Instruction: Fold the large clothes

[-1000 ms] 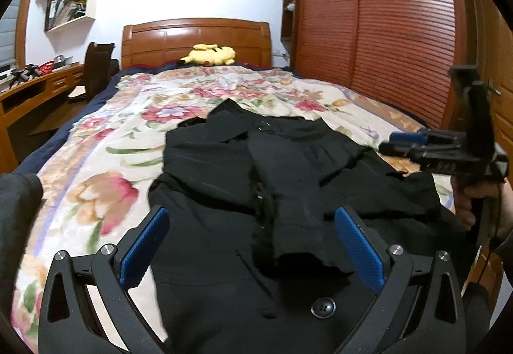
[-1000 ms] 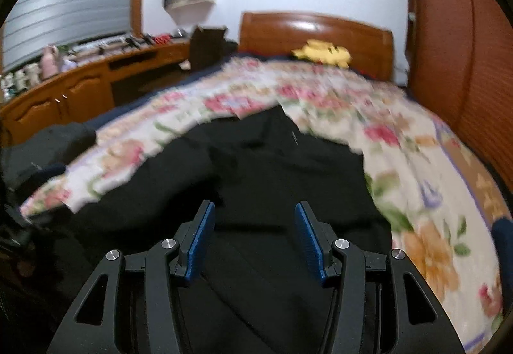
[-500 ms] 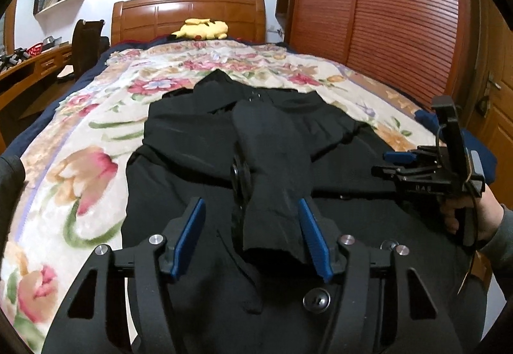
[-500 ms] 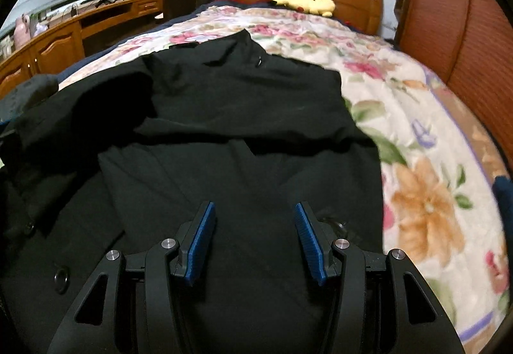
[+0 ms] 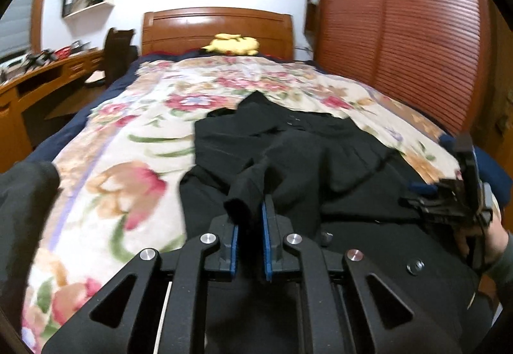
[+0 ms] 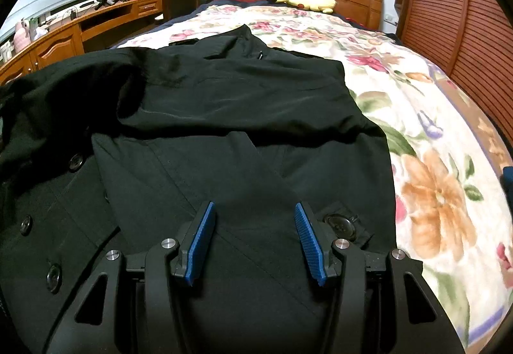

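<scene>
Left wrist: coat cuff [image 5: 239,205] between closing left tool [image 5: 249,237]; right tool [image 6: 255,241] released above black coat [image 6: 243,104].

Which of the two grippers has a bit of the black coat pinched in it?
The left gripper. Its blue pads are closing on the coat's sleeve. The right gripper only hovers above the black coat, pads wide apart and nothing gripped.
</scene>
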Available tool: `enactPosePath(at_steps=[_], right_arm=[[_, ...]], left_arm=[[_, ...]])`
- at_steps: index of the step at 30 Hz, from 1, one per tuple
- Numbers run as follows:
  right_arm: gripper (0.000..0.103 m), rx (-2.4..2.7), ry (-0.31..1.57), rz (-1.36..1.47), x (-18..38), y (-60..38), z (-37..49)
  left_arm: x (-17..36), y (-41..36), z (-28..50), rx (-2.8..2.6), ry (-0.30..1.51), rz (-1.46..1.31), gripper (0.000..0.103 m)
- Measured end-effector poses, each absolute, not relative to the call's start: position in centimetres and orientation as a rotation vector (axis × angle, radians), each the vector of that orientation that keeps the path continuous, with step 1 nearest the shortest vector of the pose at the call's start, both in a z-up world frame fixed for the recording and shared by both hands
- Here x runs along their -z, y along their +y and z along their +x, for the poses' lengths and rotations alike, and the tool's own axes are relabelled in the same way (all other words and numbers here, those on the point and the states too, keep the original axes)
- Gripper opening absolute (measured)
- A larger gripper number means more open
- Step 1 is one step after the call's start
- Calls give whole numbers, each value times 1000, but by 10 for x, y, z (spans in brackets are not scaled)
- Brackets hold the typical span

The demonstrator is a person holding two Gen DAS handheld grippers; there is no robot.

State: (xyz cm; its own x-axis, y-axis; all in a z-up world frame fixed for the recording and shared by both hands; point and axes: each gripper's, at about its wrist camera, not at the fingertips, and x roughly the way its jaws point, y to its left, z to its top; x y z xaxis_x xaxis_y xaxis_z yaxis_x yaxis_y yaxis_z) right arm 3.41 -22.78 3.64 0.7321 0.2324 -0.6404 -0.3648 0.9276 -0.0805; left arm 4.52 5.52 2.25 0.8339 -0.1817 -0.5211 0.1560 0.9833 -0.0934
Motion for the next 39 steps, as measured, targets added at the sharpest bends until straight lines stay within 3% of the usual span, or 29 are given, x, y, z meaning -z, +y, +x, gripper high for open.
enactPosePath(at_steps=[22,23,25,26,28,29,30,39], right_arm=[[54,-323,656,-209,-26,-242,48],[54,-323,655,-208,-26,-242,48],[54,-321,652,-207,-26,-242,47],[54,-318,650,-205,-26,-243,47],[54,-306,647,-201,-28,-245,46],[54,-302,644,-197,-29,-246,45],[54,-298,640,-194,-31,-248,43],[54,-295,607,-196,-54,-278,-13]], left_arm=[[-25,95,11,99,479,-53,13],[-23,95,8,97,481,-47,15],[-20,97,1,87,481,-36,32],[-19,98,-5,82,473,-38,47],[-18,100,-14,77,474,-37,62],[-17,102,-18,68,478,-34,77],[-16,102,-21,62,480,-30,81],[-2,111,-54,68,531,-53,81]])
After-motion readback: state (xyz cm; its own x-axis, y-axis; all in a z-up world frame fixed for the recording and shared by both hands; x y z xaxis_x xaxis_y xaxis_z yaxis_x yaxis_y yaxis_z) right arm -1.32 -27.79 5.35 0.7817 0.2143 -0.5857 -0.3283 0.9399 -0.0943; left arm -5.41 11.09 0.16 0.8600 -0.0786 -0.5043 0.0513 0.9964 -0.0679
